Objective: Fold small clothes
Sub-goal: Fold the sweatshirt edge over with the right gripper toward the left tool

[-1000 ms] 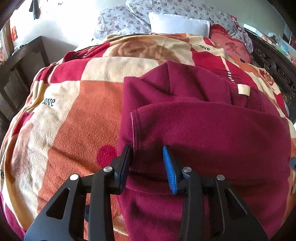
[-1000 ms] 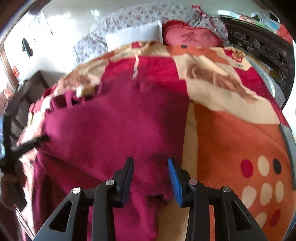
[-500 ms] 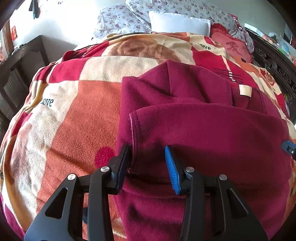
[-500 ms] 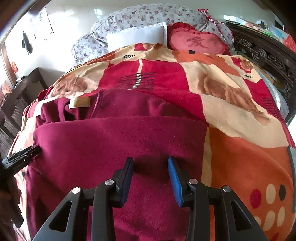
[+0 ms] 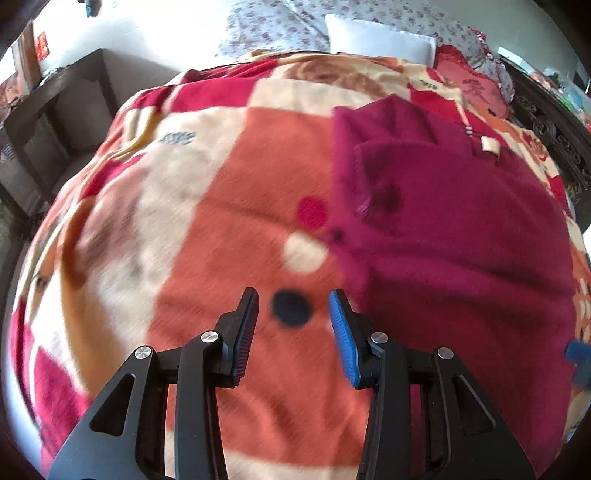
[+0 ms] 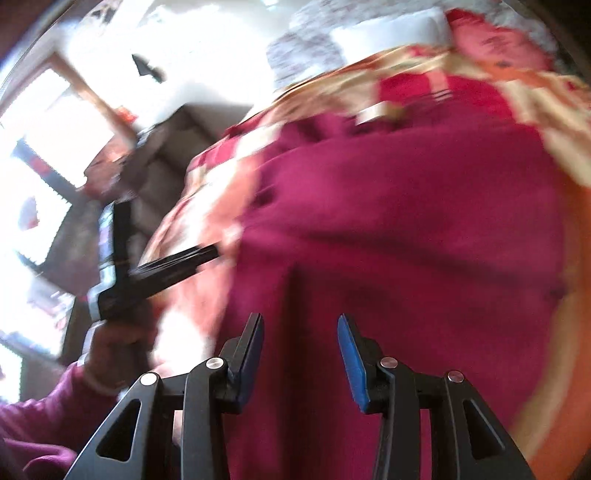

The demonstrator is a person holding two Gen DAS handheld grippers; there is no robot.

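Currently both grippers, left (image 5: 293, 326) and right (image 6: 300, 354), wide, empty. Risk: snagging the folded garment (image 5: 454, 236) on blanket (image 5: 221, 221) undoes fold.

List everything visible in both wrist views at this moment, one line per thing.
Garment: one, maroon, folded, on the blanket.
Garment label: one, cream, near its far edge.
Blanket: one, orange, cream and red patchwork, covering the bed.
Pillow: one, white, at the bed's head.
Cushion: one, red, beside the pillow.
Floral bedding: white-patterned, behind the pillow.
Dark wooden furniture: beside the bed.
Left claw: open, over the blanket, empty.
Right claw: open, over the garment, empty.
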